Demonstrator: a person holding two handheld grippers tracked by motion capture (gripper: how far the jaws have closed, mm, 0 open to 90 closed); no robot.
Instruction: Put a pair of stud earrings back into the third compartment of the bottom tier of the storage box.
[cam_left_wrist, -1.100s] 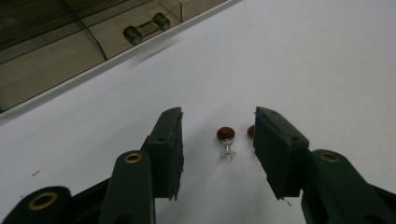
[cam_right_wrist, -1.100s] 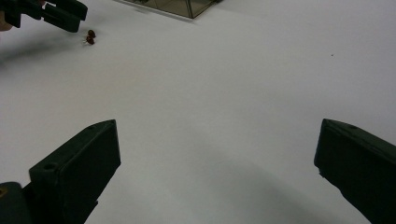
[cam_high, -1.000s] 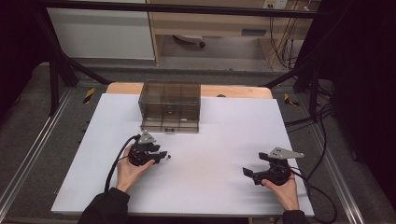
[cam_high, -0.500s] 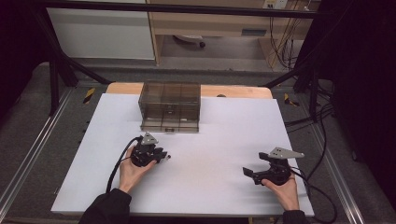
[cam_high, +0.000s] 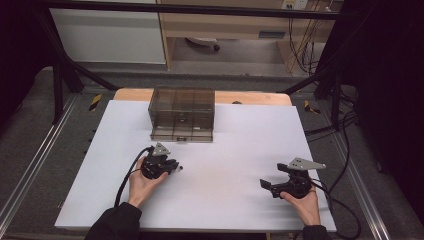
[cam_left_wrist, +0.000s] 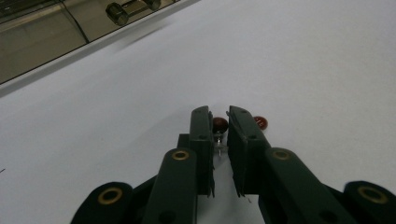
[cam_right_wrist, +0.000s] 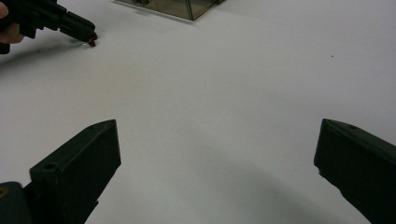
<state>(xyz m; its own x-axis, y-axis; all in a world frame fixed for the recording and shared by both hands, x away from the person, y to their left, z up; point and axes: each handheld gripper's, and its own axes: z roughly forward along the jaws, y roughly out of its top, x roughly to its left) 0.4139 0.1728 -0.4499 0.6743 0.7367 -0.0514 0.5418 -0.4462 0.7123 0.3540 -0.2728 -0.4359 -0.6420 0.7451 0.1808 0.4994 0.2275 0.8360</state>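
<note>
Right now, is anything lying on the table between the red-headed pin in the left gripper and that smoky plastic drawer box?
Nothing visible does. The left hand-held gripper has just been closing on the red-headed pin, and the white table between it and the drawer box is bare. A second red pin lies beside the jaws.

Setting: a laboratory recording station. A white table (cam_high: 220, 200) stands inside a frame of black struts (cam_high: 65, 75), with metal rails (cam_high: 30, 175) on the grey floor at either side of the table. Loose cables (cam_high: 330, 125) lie right of the table. Beyond the table's far edge are a white cabinet (cam_high: 107, 40) and a wooden bench (cam_high: 235, 25).
</note>
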